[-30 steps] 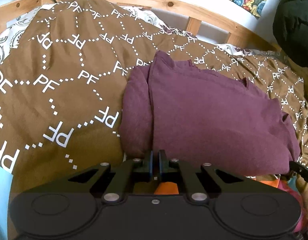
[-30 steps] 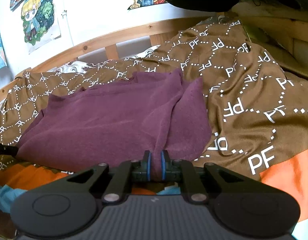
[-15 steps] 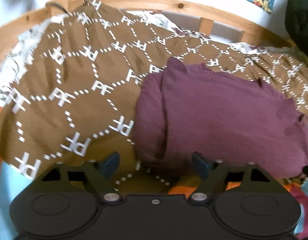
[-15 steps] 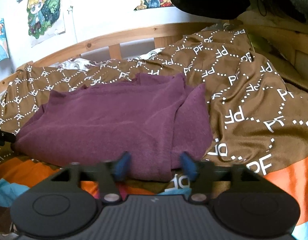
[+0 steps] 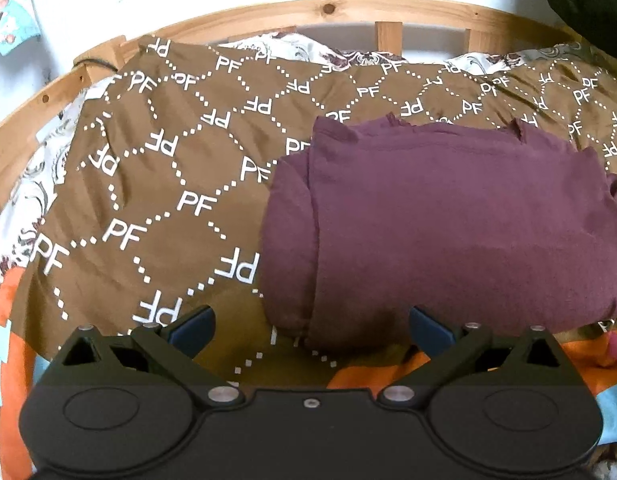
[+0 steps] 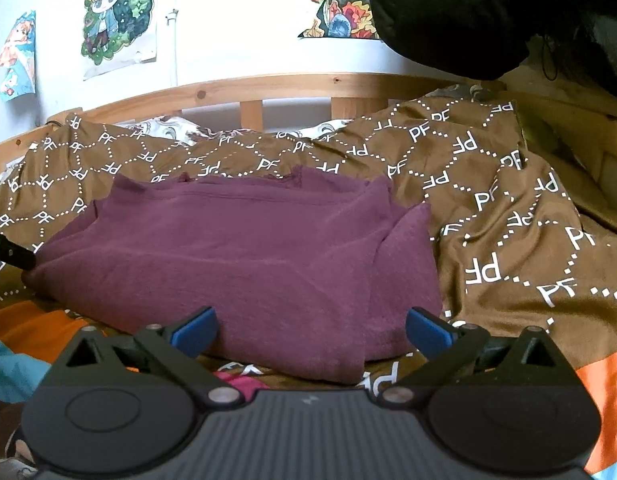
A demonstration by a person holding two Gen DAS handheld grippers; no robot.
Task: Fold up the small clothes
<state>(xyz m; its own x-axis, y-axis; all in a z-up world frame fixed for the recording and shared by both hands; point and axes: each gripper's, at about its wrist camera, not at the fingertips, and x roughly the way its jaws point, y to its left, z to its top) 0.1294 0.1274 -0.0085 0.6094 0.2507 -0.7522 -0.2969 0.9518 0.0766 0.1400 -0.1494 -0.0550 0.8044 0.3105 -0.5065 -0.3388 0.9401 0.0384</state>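
A maroon garment point(image 5: 448, 232) lies folded on the brown PF-patterned blanket point(image 5: 168, 200), its near hem toward both cameras. My left gripper point(image 5: 310, 328) hovers over the garment's near left corner, its jaws opening wide, pads clear of the cloth. In the right wrist view the same maroon garment point(image 6: 248, 256) fills the middle. My right gripper point(image 6: 310, 330) stands at its near right edge, jaws opening wide; cloth lies between the blue pads point(image 6: 196, 330) but they do not press it. The left gripper's black fingertip point(image 6: 10, 254) shows at the left edge.
A wooden bed rail point(image 5: 328, 8) curves behind the blanket. An orange and teal cover point(image 6: 604, 392) lies at the near edge. A black bundle point(image 6: 448, 12) hangs at the upper right. Posters point(image 6: 116, 12) hang on the white wall.
Both grippers were shut on the garment's near hem a second ago and have let go, jaws spreading wide. The left gripper has lifted and drawn back a little; the garment lies still.
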